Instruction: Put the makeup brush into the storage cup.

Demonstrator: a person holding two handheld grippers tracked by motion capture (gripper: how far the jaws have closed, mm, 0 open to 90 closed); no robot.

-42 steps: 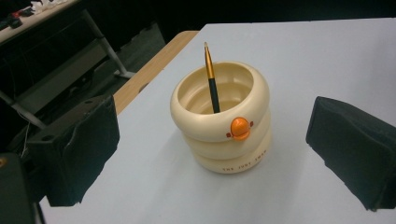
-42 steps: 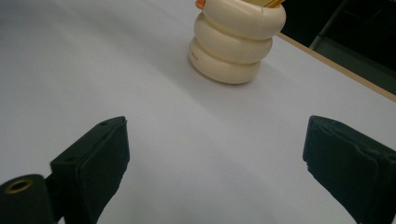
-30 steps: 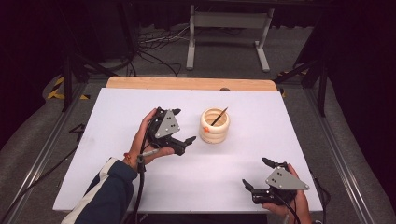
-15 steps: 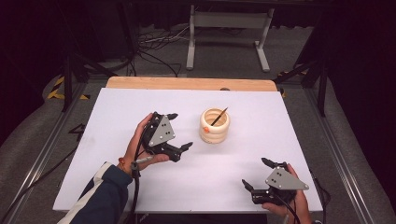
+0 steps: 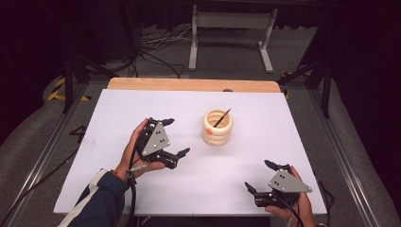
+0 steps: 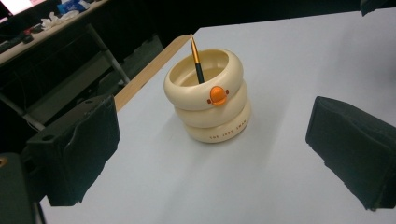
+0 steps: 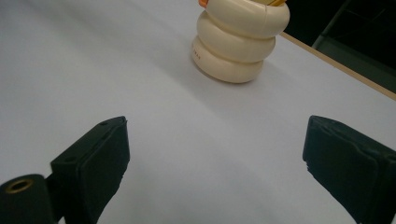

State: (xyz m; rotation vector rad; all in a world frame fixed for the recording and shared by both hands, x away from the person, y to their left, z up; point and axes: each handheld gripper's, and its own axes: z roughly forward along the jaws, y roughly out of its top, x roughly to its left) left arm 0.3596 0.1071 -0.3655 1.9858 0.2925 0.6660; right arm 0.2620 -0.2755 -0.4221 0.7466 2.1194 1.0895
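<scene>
from above, my left gripper [image 5: 176, 137] hovers wide open and empty, left of the pen holder [image 5: 217, 127] at mid-table [image 5: 236, 175]; my right gripper [image 5: 259, 176] rests open near the front edge. left gripper view: a pen [image 6: 196, 58] stands in the holder. right gripper view: jaws spread, holding nothing.

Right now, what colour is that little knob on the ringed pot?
Orange knob on the cream pot, clearest in the left gripper view.
</scene>
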